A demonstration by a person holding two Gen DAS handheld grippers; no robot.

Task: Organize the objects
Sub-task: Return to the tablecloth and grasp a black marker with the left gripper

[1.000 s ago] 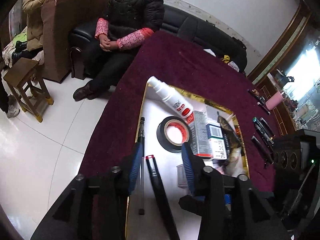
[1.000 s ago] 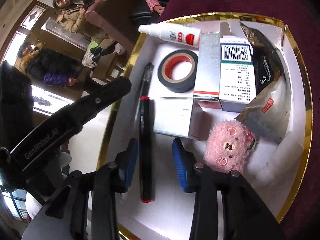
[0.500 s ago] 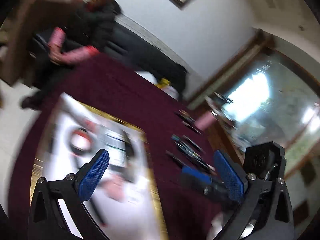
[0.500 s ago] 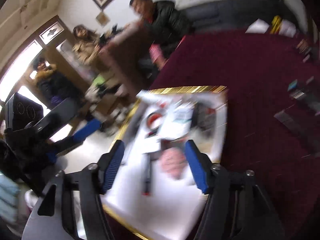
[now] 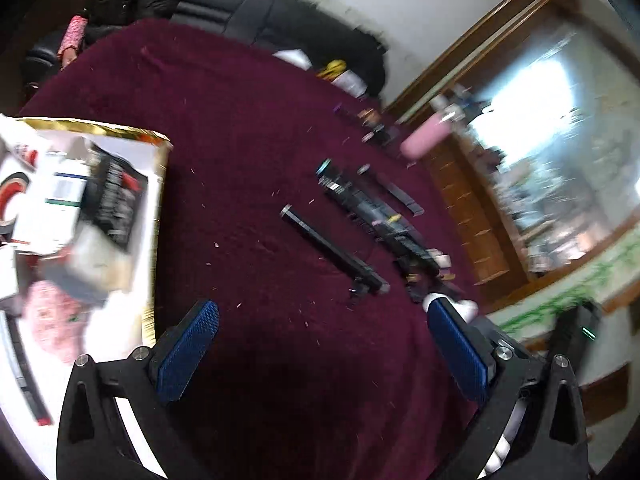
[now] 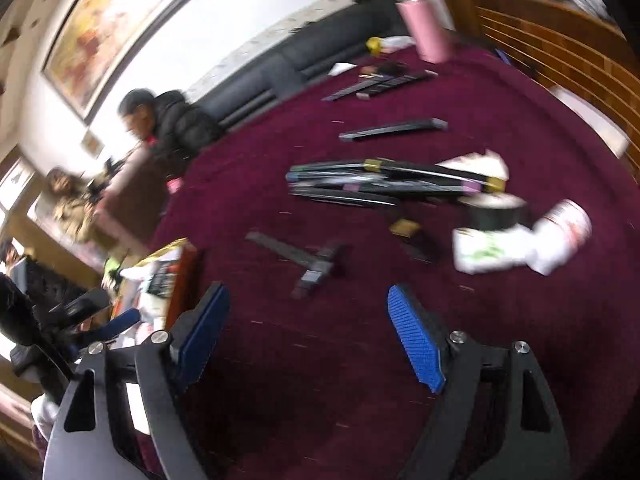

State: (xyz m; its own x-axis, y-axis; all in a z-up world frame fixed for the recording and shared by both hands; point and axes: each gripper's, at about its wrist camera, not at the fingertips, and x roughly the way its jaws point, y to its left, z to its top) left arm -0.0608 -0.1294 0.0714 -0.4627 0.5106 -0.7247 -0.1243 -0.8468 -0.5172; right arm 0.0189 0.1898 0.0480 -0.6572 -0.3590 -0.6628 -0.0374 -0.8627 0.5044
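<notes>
Hovering with jaws apart and empty, the left gripper point(image 5: 320, 354) and right gripper point(image 6: 308, 336) face black pens point(image 5: 334, 250) lying ahead.

Left gripper point(image 5: 322, 338): matte black frame, angular arms with triangular cut-outs, silver round screw heads at joints. Fingers point(image 5: 188, 350) faced with blue ribbed pads, cross-hatched texture. Right gripper point(image 6: 308, 330): same black build, same silver screws, blue ribbed pads on fingers point(image 6: 416, 344). Black housing with small green light at left-wrist view's right edge.
</notes>
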